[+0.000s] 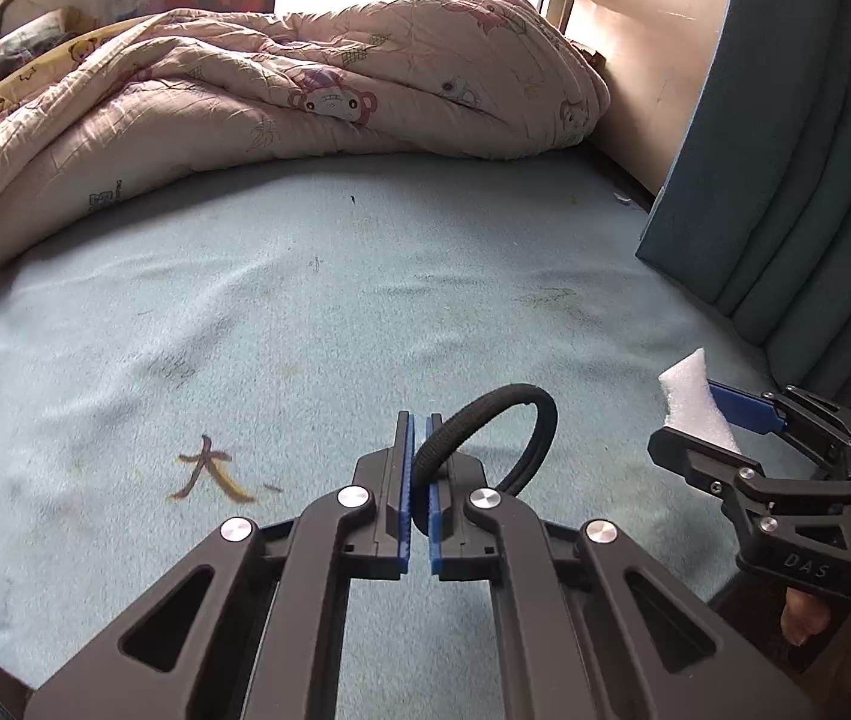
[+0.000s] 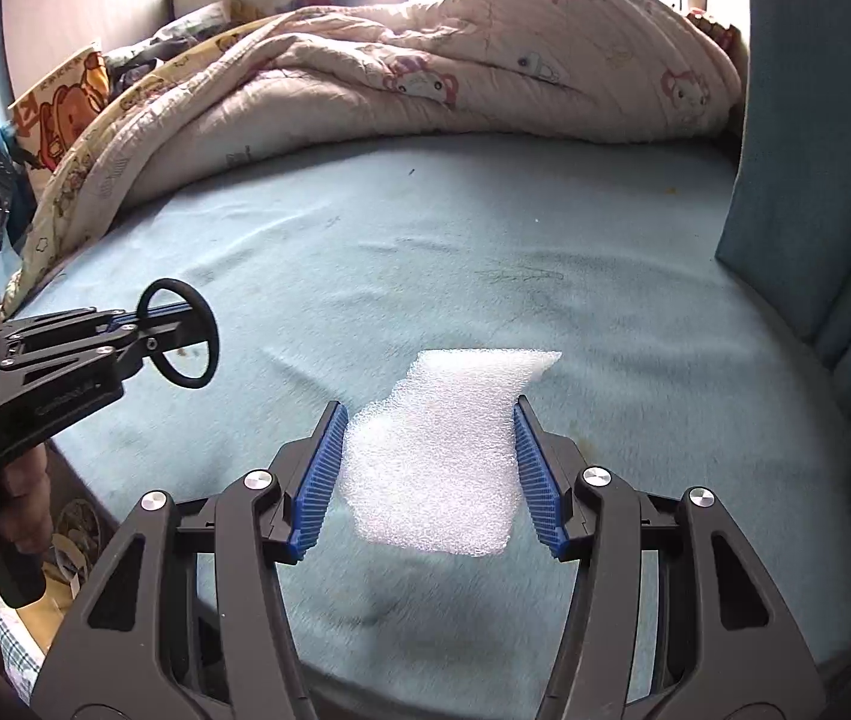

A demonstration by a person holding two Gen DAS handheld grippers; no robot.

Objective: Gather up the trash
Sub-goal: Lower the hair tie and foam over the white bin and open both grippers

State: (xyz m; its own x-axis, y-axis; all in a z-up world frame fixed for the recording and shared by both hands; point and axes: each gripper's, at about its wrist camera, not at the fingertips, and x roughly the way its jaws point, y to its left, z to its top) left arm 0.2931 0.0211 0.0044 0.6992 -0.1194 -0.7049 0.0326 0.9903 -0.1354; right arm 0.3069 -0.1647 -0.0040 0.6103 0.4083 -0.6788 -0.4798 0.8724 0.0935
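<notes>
1. Bedroom, pale blue fleece bed sheet (image 1: 365, 312) as work surface; crumpled pink cartoon-print quilt (image 1: 317, 78) heaped at far side, dark teal padded headboard (image 1: 797, 168) on the right.
2. L gripper (image 1: 419, 468): jaws clenched on a black braided loop, prob. hair tie/cord ring (image 1: 521, 420). Loop pinched at its edge, the rest sticks out fwd and to the right of the pads. Seen from R wrist cam too: ring (image 2: 185, 330) hangs off the L tongs, clear of the sheet.
3. R gripper (image 2: 428, 468): jaws part-closed, grasping a white foam packing scrap (image 2: 443, 450). Both blue ribbed pads (image 2: 317, 486) look to touch its side edges. Foam's long axis runs fwd along the fingers, far end poking past the tips.
4. From L cam the foam (image 1: 695, 402) stands up between the R tongs, off the sheet as far as I can tell.
5. Brown banana-peel-like scrap (image 1: 209, 474) lies flat on sheet, ahead-left of L tongs, near; well apart from R tongs. L hand nearer.
6. Judgement: both tongs full, so next = unload somewhere; no bin in view. Peel remains.
</notes>
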